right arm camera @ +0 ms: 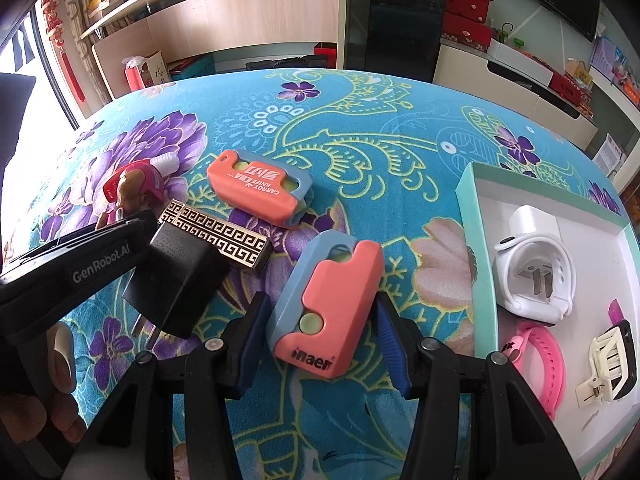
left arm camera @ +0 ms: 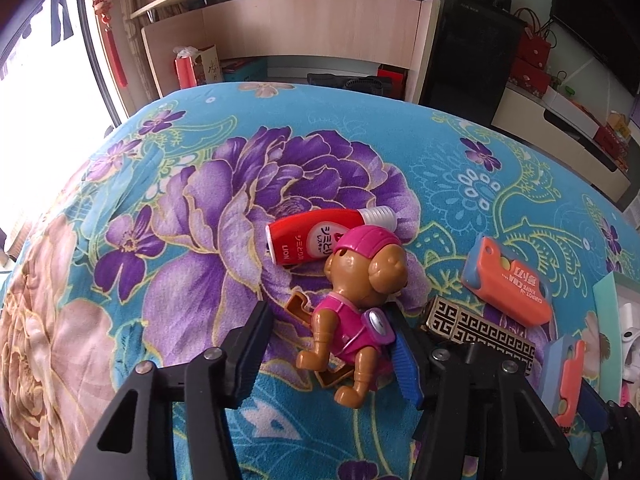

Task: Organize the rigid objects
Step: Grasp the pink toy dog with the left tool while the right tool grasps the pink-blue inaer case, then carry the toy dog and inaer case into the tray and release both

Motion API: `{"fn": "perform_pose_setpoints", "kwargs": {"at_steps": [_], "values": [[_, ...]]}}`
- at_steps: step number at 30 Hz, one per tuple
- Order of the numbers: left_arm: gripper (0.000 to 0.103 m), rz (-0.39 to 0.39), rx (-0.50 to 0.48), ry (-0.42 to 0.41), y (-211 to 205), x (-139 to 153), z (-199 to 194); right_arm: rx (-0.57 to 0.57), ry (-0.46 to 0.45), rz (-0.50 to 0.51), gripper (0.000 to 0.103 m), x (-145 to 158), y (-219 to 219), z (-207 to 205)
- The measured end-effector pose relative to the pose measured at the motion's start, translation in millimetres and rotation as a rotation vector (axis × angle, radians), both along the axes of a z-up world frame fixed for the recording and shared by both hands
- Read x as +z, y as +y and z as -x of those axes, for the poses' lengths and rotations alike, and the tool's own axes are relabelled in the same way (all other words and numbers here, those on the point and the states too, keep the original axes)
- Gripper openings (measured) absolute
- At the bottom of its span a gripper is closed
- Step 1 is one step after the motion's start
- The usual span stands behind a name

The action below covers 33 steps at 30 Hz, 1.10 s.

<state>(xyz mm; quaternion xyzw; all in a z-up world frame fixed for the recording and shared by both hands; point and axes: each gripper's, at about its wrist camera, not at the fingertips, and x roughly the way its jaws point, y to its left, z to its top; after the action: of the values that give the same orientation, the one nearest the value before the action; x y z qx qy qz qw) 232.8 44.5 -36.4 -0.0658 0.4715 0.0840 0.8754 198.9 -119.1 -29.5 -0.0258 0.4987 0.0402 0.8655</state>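
On the left, the left gripper (left arm camera: 328,354) is straddling the toy dog (left arm camera: 356,308), which is lying on its back on the flowered blanket (left arm camera: 160,208). The right pad is touching the dog's pink body, while the left pad is standing clear of it with a visible gap, so the jaws are not yet clamping the toy. Just beyond the dog's head, a red tube (left arm camera: 320,234) with a white cap is lying on its side, touching the toy. To the right of the dog, a black-and-gold patterned bar (left arm camera: 484,330) is resting on the blanket, and a black plug adapter (right arm camera: 180,280) is lying against its near left end. Farther right and farther away, an orange-and-blue toy knife case (right arm camera: 262,188) is lying flat. Near it, the right gripper (right arm camera: 320,340) is standing around a second orange-and-blue case (right arm camera: 324,304); narrow gaps are showing at both pads, so the jaws are open around it. At the far right, a white box with a teal rim (right arm camera: 476,248) is holding a white strap (right arm camera: 536,276), a pink strap (right arm camera: 544,356) and a cream hair clip (right arm camera: 608,364).
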Motion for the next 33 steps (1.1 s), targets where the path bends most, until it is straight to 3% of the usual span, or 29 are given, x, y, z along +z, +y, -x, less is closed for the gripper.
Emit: {"fn": "perform_pose_setpoints", "kwargs": {"at_steps": [8, 21, 33], "values": [[0.051, 0.042, -0.006, -0.043, 1.3, 12.2, 4.0, 0.015, -0.001, -0.011, 0.049, 3.6, 1.4, 2.4], [0.051, 0.036, -0.015, -0.146, -5.4, 52.5, 22.6, 0.025, -0.069, -0.055, 0.044, 29.9, -9.7, 11.7], [0.051, 0.034, -0.072, -0.180, -27.0, 70.8, 33.0, -0.007, -0.121, -0.135, 0.043, 53.6, -40.0, 19.5]]}}
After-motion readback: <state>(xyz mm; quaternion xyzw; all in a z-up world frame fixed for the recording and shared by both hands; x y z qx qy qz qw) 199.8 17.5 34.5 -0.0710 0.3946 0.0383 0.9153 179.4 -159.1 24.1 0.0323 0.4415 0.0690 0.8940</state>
